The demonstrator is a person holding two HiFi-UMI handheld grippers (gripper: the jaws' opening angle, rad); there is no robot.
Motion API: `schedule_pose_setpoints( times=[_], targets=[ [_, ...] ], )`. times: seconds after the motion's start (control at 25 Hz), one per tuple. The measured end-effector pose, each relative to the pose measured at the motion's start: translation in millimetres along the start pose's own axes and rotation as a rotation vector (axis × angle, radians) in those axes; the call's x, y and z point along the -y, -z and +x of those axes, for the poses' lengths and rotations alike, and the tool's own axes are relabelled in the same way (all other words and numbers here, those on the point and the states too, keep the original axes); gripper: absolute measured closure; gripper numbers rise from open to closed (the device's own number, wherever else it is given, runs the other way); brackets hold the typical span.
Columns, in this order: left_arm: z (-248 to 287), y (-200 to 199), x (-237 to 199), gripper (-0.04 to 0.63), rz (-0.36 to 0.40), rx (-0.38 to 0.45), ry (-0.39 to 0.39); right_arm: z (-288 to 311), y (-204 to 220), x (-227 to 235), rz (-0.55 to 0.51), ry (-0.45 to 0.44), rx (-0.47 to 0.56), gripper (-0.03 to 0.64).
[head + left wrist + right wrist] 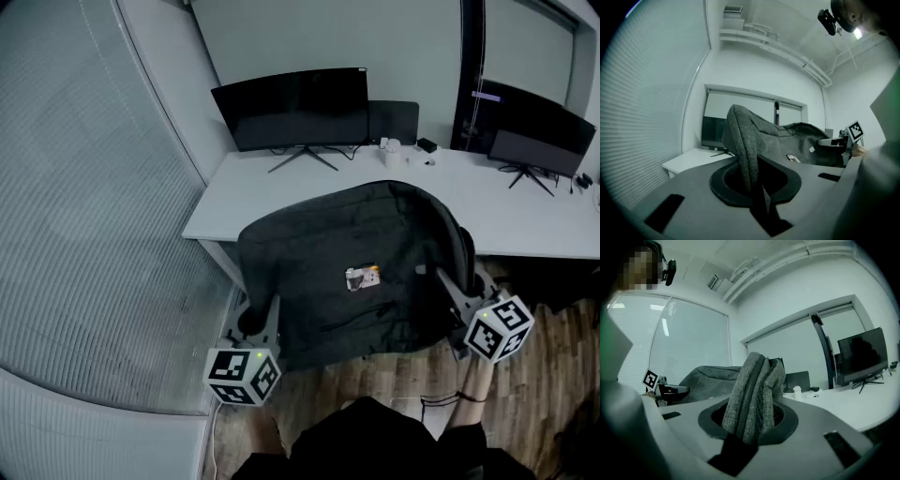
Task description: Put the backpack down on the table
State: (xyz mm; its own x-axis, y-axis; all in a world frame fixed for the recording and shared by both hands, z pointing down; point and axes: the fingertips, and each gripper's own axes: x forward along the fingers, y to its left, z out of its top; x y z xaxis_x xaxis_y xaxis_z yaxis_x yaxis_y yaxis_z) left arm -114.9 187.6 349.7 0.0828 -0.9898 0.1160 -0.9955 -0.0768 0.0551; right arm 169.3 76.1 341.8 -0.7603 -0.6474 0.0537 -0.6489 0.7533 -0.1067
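A dark grey backpack (356,272) hangs flat between my two grippers, its far part over the front edge of the white table (281,187). A small tag shows on its middle. At the bag's near left corner, my left gripper (272,314) is shut on a fold of the fabric (745,140), which rises from the left gripper (752,180). On the bag's right side, my right gripper (455,291) is shut on a thick bunch of fabric (754,394) that stands between the jaws of the right gripper (750,432).
A curved monitor (292,105) stands at the table's back left, and a second monitor (539,131) at the back right. Small items (403,150) lie between them. A glass wall with blinds (84,234) runs along the left. Wooden floor (544,375) lies below.
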Motion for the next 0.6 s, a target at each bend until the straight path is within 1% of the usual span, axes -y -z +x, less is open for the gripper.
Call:
schedule_pose_setpoints(
  times=[0.6],
  targets=[
    [3.6,6.5,1.6,0.546,-0.013,-0.019,-0.011,4.0,5.7,6.3,0.003,-0.005,-0.019,0.508]
  ],
)
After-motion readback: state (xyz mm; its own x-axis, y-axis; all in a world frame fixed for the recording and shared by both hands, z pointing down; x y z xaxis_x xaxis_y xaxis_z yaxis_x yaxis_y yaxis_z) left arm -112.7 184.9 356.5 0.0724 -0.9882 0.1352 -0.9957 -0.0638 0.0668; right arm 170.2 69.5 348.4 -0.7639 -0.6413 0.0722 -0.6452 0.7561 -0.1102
